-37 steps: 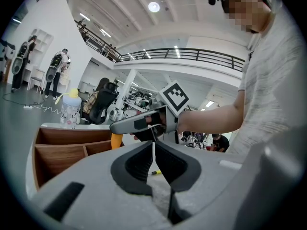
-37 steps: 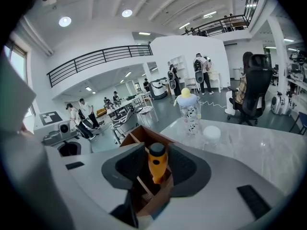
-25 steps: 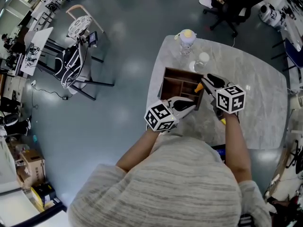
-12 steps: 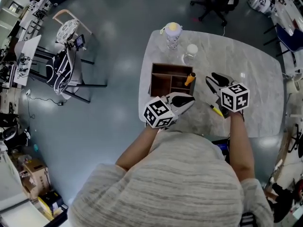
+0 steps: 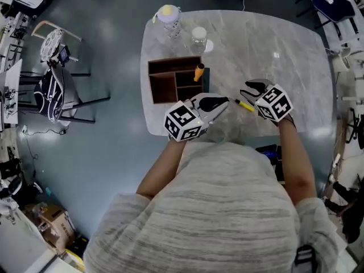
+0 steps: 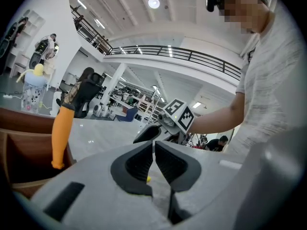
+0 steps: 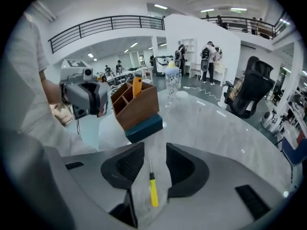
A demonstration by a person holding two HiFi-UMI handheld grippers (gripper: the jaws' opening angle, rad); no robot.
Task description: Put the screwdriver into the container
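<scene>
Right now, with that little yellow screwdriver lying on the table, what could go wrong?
The yellow screwdriver is thin and lies flat on the table by the open right gripper; its jaws might slip off it. An orange-handled tool stands in the wooden container, so the screwdriver could bump it.

The left gripper (image 5: 223, 102), jaws closed to a thin slit and empty, aims at the right gripper (image 5: 248, 89), whose jaws stand apart. The left forearm (image 5: 162, 172) and right forearm (image 5: 297, 161) extend forward, both bare.
</scene>
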